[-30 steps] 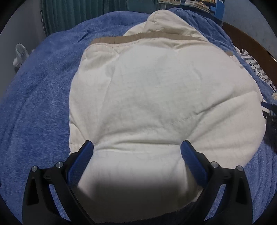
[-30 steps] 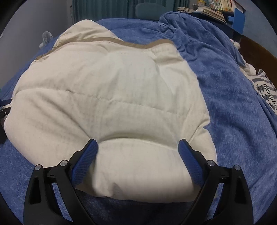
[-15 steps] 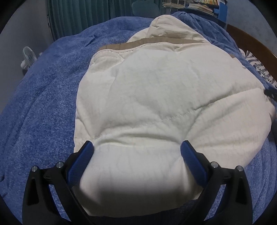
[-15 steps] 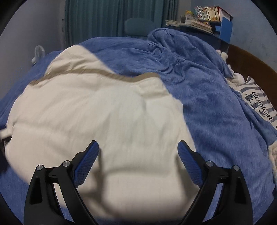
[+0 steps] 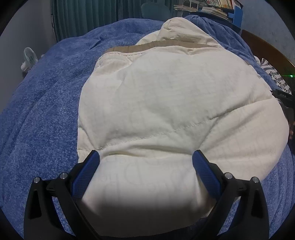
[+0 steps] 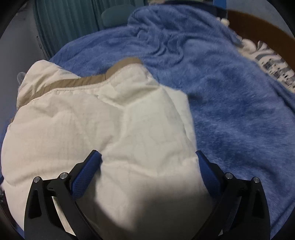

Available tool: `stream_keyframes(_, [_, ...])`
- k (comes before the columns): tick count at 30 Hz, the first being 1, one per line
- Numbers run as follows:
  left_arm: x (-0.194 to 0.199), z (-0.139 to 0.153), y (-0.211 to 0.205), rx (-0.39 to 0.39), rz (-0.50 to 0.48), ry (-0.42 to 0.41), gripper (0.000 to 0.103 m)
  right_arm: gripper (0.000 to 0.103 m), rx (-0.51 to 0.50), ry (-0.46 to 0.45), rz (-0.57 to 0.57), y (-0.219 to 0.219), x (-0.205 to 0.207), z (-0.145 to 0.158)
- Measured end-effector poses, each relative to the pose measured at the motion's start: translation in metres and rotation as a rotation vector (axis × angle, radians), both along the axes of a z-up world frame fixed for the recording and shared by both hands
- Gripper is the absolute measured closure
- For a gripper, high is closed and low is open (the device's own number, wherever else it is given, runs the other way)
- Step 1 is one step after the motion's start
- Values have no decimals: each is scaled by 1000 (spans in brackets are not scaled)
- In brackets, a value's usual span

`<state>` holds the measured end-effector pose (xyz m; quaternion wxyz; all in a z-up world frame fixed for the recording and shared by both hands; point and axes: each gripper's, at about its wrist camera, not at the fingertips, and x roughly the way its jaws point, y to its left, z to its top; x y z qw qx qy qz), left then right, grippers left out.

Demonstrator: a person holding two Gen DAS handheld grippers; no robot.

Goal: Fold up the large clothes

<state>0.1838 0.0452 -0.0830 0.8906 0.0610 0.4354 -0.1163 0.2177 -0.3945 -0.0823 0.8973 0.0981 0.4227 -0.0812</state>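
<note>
A cream quilted puffer jacket (image 5: 171, 103) with a tan band (image 5: 147, 48) near its far end lies folded on a blue fleece blanket (image 5: 40, 110). My left gripper (image 5: 145, 162) is open, its blue fingers wide apart over the jacket's near edge. The jacket (image 6: 95, 129) fills the left and middle of the right wrist view, which is blurred. My right gripper (image 6: 148, 164) is open, its fingers spread over the jacket's near right part. Neither gripper holds cloth.
The blue blanket (image 6: 230, 92) is bunched into folds at the back right. A wooden headboard (image 5: 267, 49) and a striped printed cloth (image 5: 276, 77) lie at the right. A small white fan (image 5: 29, 59) stands at the left, with green curtains (image 5: 88, 16) behind.
Both grippers have pulled back and risen a little from the jacket. The right gripper has swung to the right, so the jacket now sits further left in its view.
</note>
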Motion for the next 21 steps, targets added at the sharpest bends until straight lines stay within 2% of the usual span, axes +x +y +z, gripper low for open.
stream_keyframes(3, [-1, 19, -5, 74, 16, -50, 6, 9, -45, -55, 40, 13, -23, 16])
stream_keyframes(5, [4, 35, -8, 49, -2, -85, 6, 8, -78, -77, 89, 20, -31, 25])
stream_keyframes(8, [37, 48, -13, -24, -2, -49, 7, 6, -93, -82, 147, 27, -36, 31])
stream_keyframes(11, [73, 38, -16, -18, 21, 15, 6, 6, -90, -63, 145, 23, -31, 28])
stream_keyframes(14, [97, 28, -10, -44, 60, 74, 6, 6, -92, -30, 140, 19, -25, 18])
stream_keyframes(18, [106, 9, -1, -69, 68, 111, 6, 5, -9, -15, 133, 9, -17, -2])
stream_keyframes(21, [102, 11, -1, -86, 65, 86, 6, 5, 42, 10, 124, 4, -13, 1])
